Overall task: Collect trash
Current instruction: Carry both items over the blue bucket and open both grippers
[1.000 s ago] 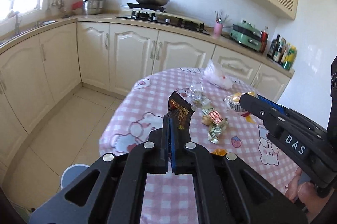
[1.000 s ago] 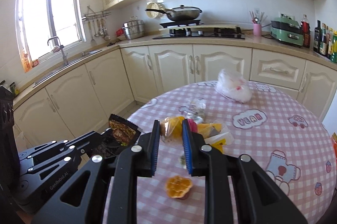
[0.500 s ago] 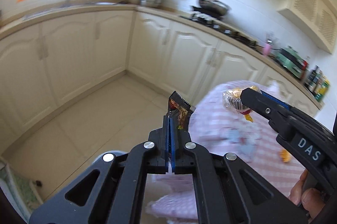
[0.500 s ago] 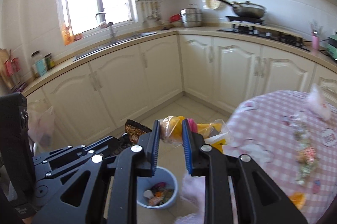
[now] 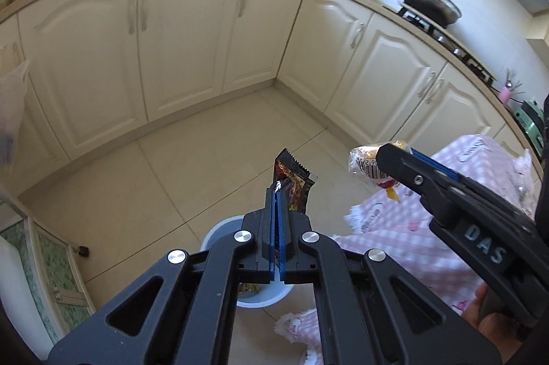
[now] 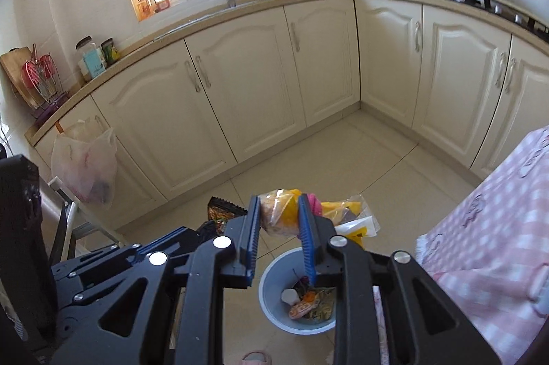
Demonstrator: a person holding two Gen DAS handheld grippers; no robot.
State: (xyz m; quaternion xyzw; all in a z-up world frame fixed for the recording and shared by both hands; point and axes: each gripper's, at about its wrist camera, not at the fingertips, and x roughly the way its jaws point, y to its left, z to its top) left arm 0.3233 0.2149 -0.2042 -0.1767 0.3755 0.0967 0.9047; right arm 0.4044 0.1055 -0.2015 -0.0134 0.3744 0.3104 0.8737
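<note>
My left gripper [image 5: 277,193] is shut on a dark snack wrapper [image 5: 291,179], held upright above a pale blue trash bin [image 5: 219,229] on the floor. My right gripper [image 6: 278,210] is shut on a clear plastic bag with yellow and pink contents [image 6: 308,210], held just above the same bin [image 6: 274,275], which holds several pieces of trash. In the left wrist view the right gripper [image 5: 394,155] reaches in from the right with its bag [image 5: 363,162]. In the right wrist view the left gripper [image 6: 219,224] and its wrapper [image 6: 223,210] sit at lower left.
The pink checked tablecloth [image 6: 497,227] hangs at the right, close to the bin. Cream cabinets [image 6: 260,83] line the far walls across a tiled floor [image 5: 154,179]. A plastic bag [image 6: 85,166] hangs at the left cabinet. A step stool [image 6: 68,221] stands at left.
Both grippers swung left and down away from the table with their trash. The bin is now right below them, and the table has slid to the right edge.
</note>
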